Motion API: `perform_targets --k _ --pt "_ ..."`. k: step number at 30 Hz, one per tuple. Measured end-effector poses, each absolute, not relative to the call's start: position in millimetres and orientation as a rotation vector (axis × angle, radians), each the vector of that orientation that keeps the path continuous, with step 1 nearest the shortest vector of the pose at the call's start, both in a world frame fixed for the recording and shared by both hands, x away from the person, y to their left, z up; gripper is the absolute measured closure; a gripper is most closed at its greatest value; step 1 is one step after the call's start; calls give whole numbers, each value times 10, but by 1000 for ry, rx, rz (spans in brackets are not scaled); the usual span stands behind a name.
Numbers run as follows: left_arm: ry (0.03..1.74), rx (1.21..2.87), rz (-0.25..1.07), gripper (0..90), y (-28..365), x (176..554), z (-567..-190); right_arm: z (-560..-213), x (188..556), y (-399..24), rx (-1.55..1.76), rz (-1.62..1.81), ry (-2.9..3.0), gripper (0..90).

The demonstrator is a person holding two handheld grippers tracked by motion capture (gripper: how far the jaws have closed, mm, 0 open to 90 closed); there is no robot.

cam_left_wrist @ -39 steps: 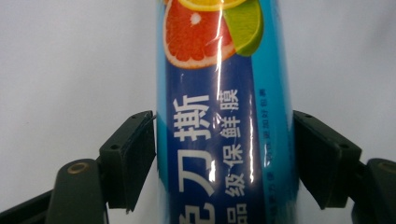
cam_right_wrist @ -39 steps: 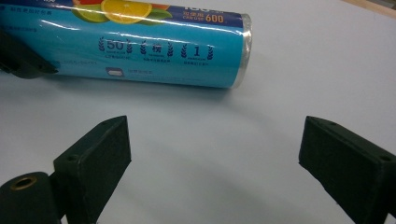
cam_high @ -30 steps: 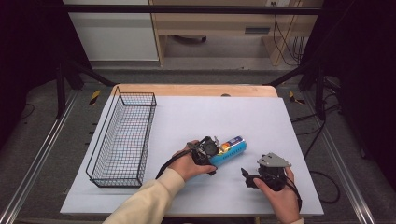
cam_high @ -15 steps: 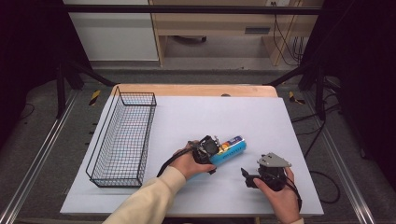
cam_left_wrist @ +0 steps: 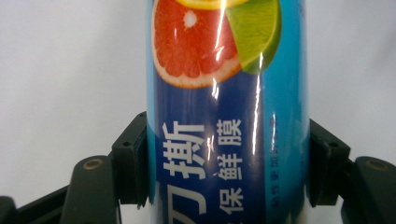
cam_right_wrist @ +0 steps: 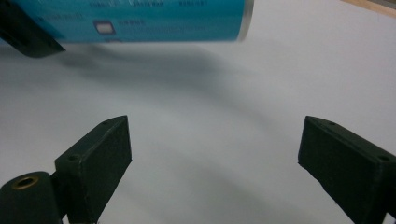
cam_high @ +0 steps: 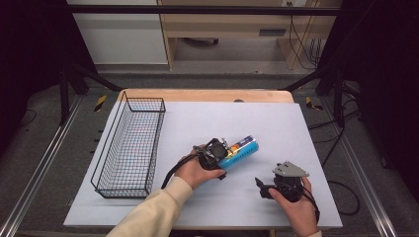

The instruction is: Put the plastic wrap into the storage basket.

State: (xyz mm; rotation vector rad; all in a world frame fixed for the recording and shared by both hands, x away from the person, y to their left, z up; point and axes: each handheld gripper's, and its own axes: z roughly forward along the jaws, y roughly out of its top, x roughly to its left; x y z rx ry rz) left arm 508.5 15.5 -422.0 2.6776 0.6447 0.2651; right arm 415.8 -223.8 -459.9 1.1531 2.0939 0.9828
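High view: blue tube [cam_high: 239, 151] lies mid-table on white mat [cam_high: 276, 123], left gripper [cam_high: 216, 150] at its near-left end; right gripper [cam_high: 261, 186] near-right, apart. Wire basket [cam_high: 129, 146] at left.
Left gripper view: jaws clamp tube [cam_left_wrist: 227, 112] both sides.
Right gripper view: jaws wide, nothing between; tube [cam_right_wrist: 140, 18] far-left.

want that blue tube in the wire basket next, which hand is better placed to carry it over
Left. The left gripper already has its jaws on both sides of the blue tube, and it is the nearer one to the wire basket. The right gripper is open with nothing between its jaws.
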Motion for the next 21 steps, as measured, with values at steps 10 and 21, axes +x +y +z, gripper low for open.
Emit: perform_targets --k 10,21 --pt "676 2633 352 318 370 5021 -3864 -4600 4159 -2240 1167 989 2087 99" --pt "733 2609 428 318 599 4915 -3529 -4599 4158 -2239 1173 994 2092 99"
